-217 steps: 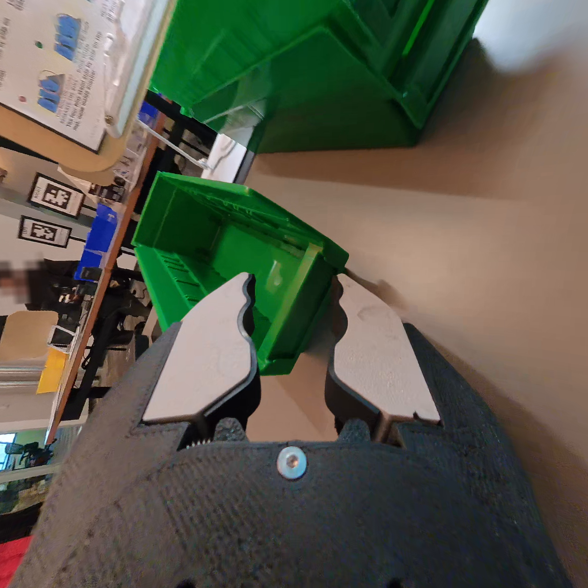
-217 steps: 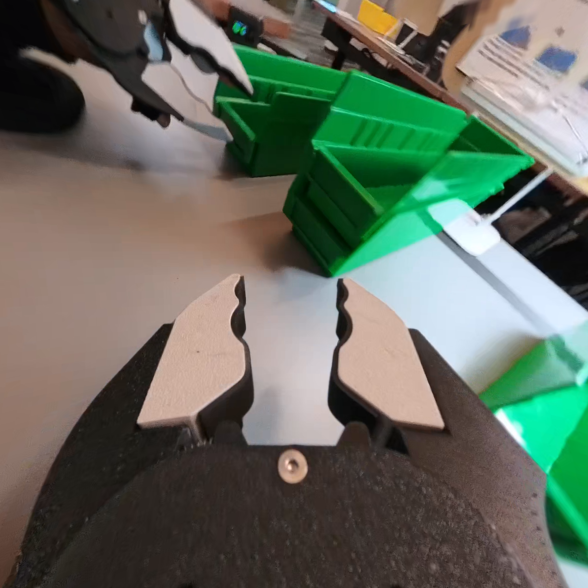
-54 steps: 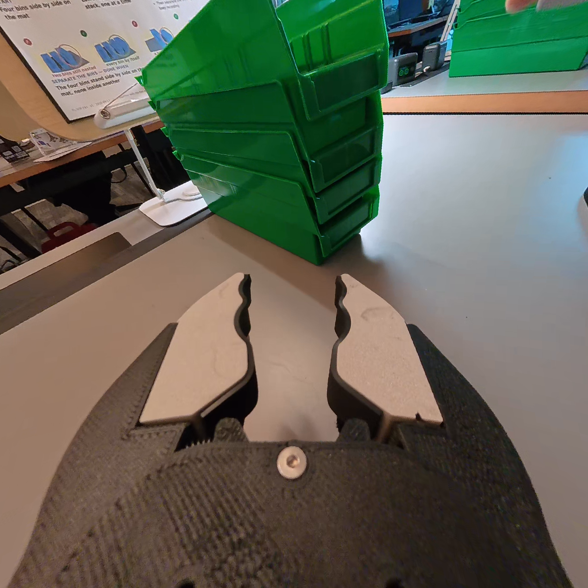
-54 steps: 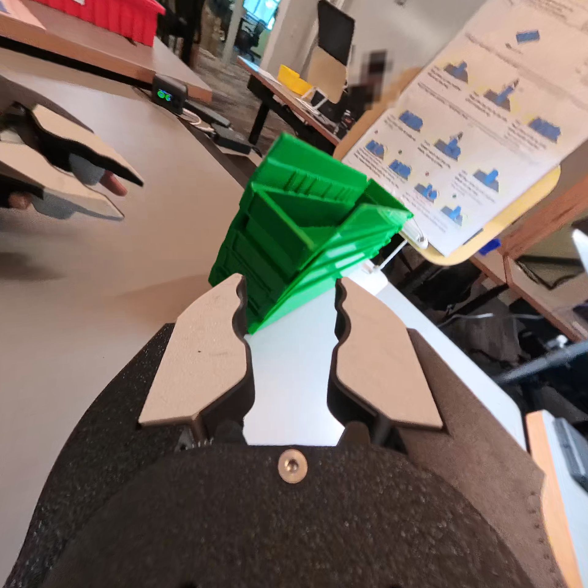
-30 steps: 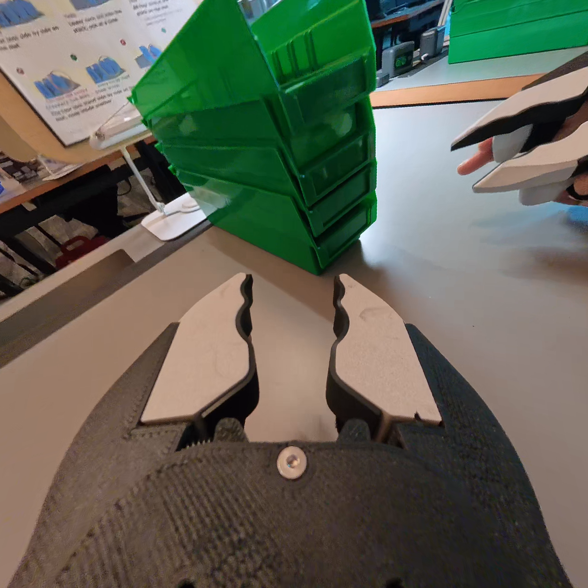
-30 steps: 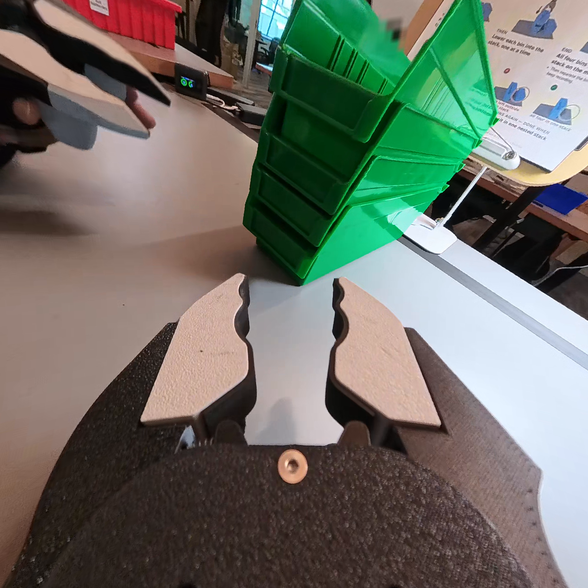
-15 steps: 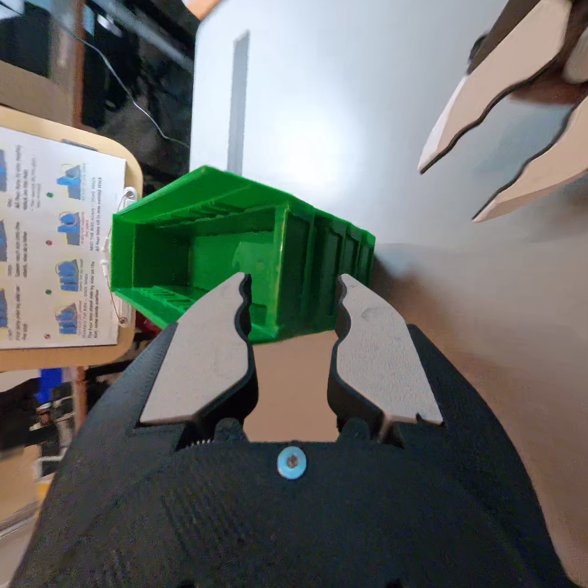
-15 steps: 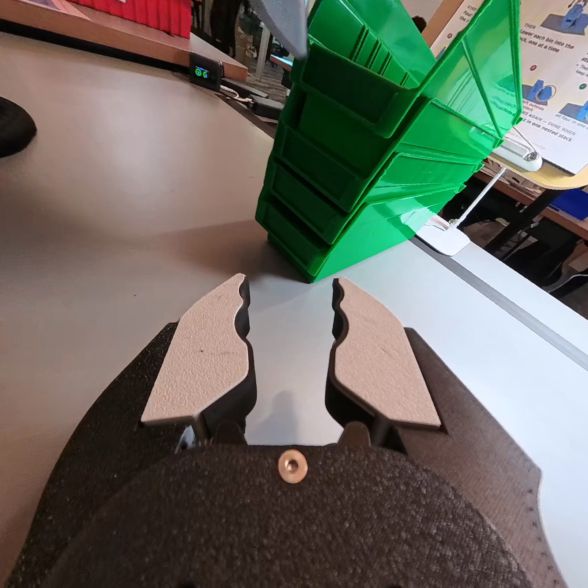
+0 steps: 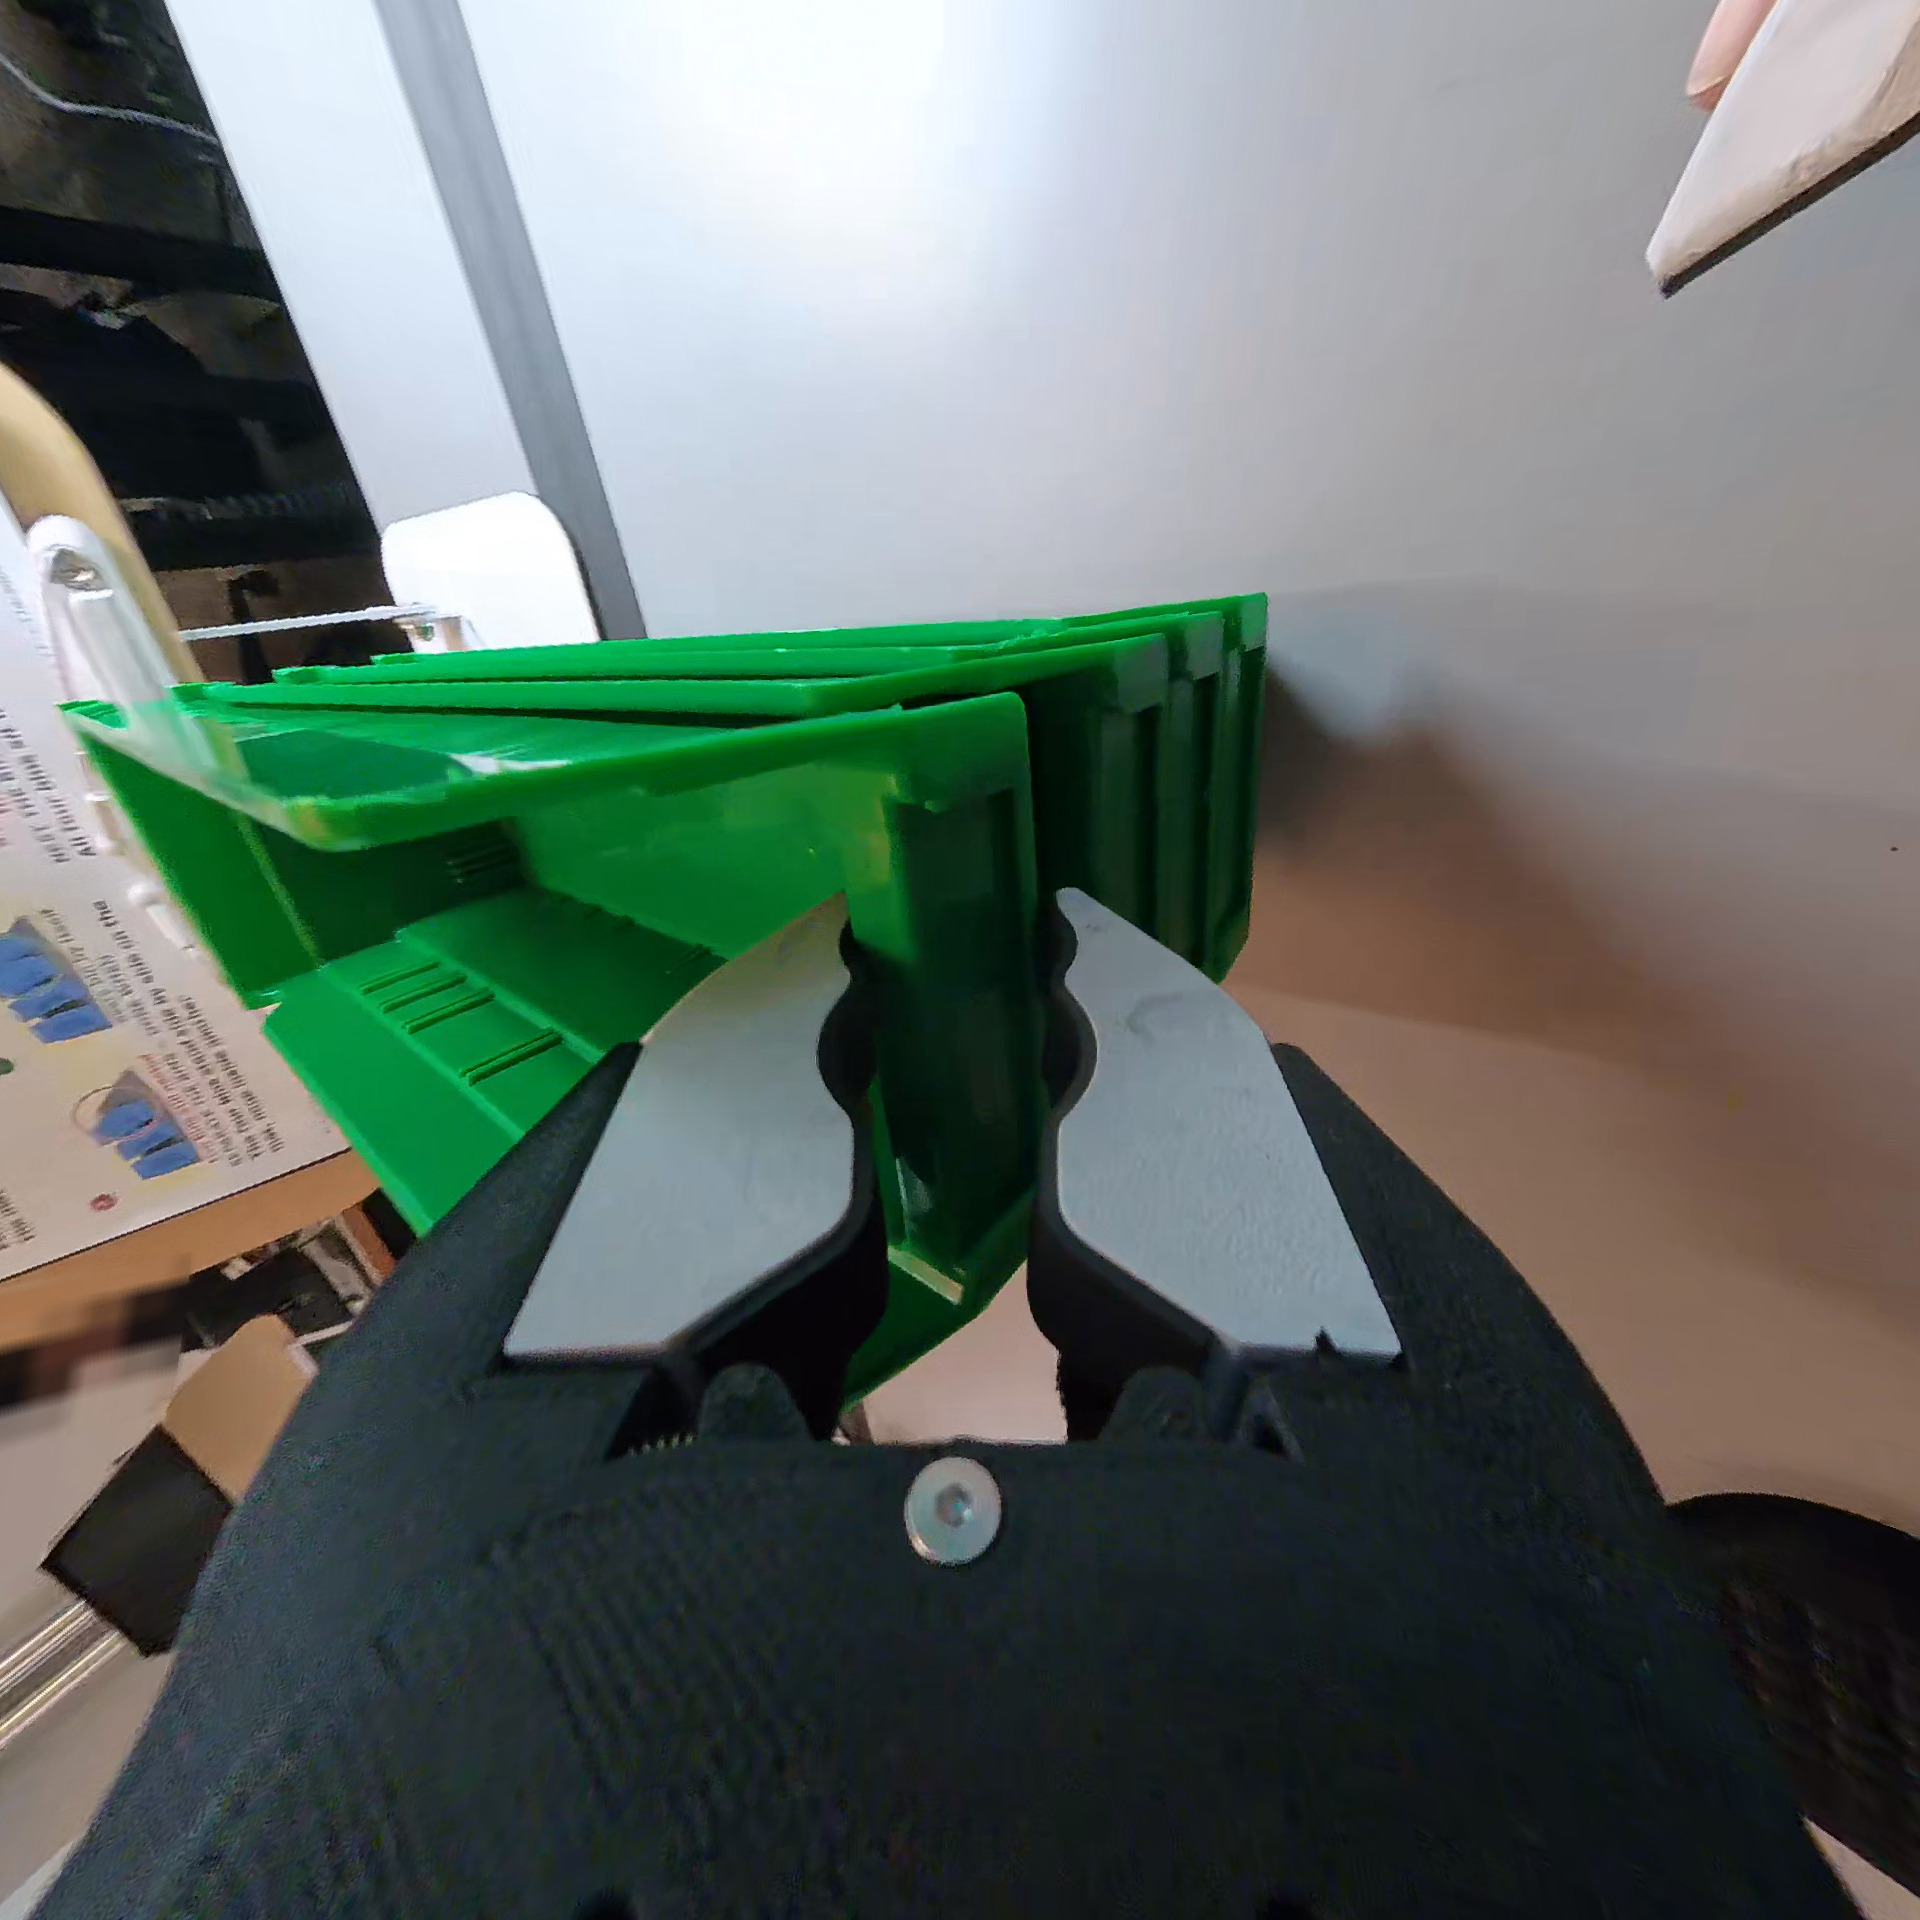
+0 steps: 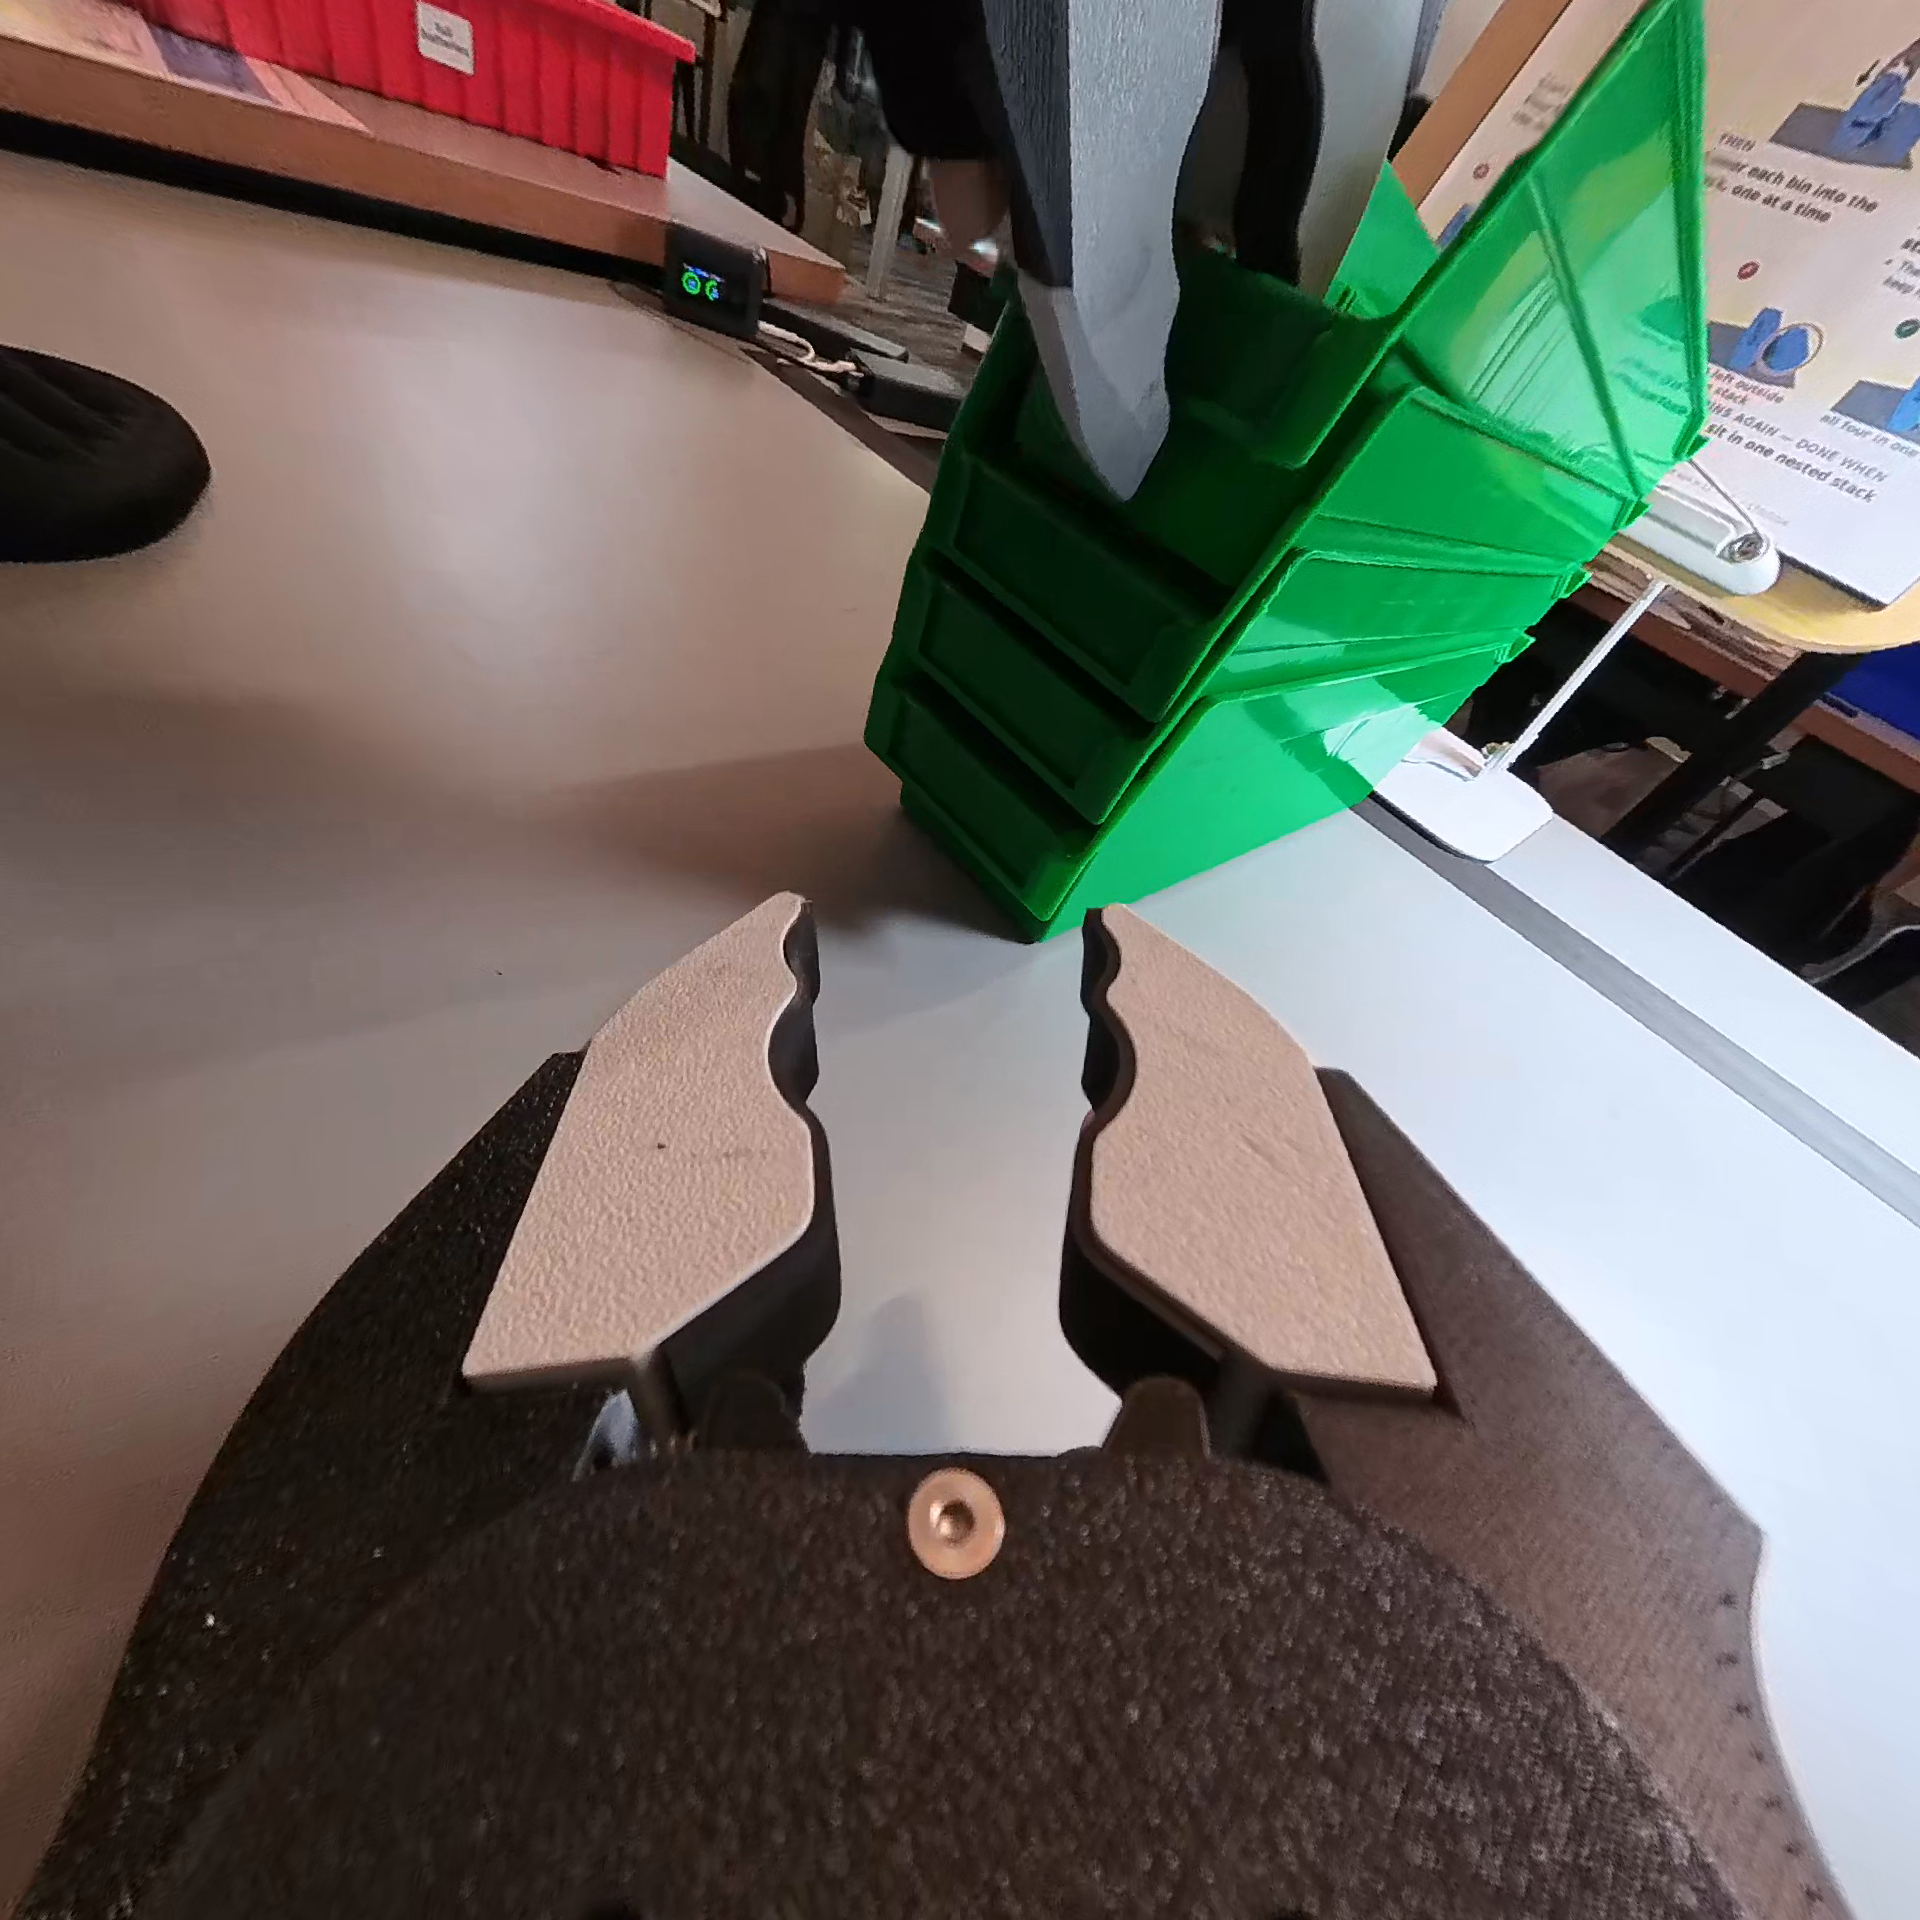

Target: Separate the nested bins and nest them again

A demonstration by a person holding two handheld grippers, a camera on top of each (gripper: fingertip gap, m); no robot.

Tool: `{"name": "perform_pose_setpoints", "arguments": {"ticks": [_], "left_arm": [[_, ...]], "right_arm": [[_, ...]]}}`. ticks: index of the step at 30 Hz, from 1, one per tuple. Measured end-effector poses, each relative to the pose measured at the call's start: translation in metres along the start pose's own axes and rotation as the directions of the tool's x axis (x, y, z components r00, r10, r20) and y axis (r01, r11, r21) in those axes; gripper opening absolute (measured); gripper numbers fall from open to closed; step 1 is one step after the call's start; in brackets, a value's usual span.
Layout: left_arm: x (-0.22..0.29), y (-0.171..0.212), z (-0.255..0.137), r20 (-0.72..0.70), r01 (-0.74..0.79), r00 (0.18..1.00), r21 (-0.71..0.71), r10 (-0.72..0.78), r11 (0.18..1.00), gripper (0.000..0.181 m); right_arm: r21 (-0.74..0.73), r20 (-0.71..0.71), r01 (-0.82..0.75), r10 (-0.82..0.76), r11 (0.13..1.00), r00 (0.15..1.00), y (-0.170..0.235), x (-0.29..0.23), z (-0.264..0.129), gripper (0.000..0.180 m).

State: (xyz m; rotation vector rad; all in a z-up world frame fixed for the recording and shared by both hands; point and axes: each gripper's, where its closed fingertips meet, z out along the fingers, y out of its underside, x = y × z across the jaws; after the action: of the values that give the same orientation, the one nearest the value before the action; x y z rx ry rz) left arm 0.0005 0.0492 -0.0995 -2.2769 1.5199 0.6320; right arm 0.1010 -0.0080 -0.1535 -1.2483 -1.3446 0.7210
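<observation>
Several green bins (image 10: 1195,644) sit nested in one stack on the grey table (image 10: 416,727). My left gripper (image 9: 951,925) reaches down from above and is shut on the front wall of the top bin (image 9: 623,831), one finger inside the bin and one outside. It also shows in the right wrist view (image 10: 1112,312) at the top of the stack. My right gripper (image 10: 945,914) is open and empty, low over the table just in front of the stack's bottom corner. One of its fingers (image 9: 1787,135) shows at the top right of the left wrist view.
A clipboard stand with an instruction sheet (image 10: 1808,312) and a white base (image 10: 1465,800) stands right behind the stack at the table edge. A red bin (image 10: 416,62) and a small device with a green display (image 10: 712,283) lie far back. A black pad (image 10: 83,457) lies at the left. The left gripper's tips are roughly 12 centimetres from the right gripper's.
My left gripper has swung over the stack, come down on the top bin and closed on its front wall. My right gripper has stayed open in front of the stack.
</observation>
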Motion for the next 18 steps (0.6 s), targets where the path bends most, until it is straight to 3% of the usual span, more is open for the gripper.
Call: {"name": "perform_pose_setpoints", "arguments": {"ticks": [1,5,9,13,18], "left_arm": [[-0.004,0.0,-0.004,0.024,-0.001,1.0,0.0,0.001,1.0,0.029],[-0.021,0.003,-0.027,0.076,0.021,0.997,0.028,-0.023,0.999,0.03],[-0.053,0.015,-0.062,0.215,0.029,0.976,0.047,-0.039,0.998,0.03],[-0.07,0.047,-0.092,0.282,0.069,0.957,0.031,-0.075,0.997,0.029],[-0.042,0.113,-0.064,0.255,0.133,0.96,-0.044,-0.118,0.99,0.03]], "right_arm": [[0.002,-0.003,0.001,-0.001,1.0,1.0,-0.001,0.0,0.0,0.048],[0.007,-0.023,-0.009,0.01,1.0,1.0,-0.002,0.004,-0.001,0.049],[0.013,-0.048,-0.032,0.033,0.999,0.998,-0.002,0.01,-0.002,0.052],[0.012,-0.061,-0.042,0.042,0.999,0.997,-0.002,0.013,-0.003,0.054],[0.02,-0.076,-0.037,0.038,0.999,0.996,-0.004,0.017,-0.005,0.055]]}}
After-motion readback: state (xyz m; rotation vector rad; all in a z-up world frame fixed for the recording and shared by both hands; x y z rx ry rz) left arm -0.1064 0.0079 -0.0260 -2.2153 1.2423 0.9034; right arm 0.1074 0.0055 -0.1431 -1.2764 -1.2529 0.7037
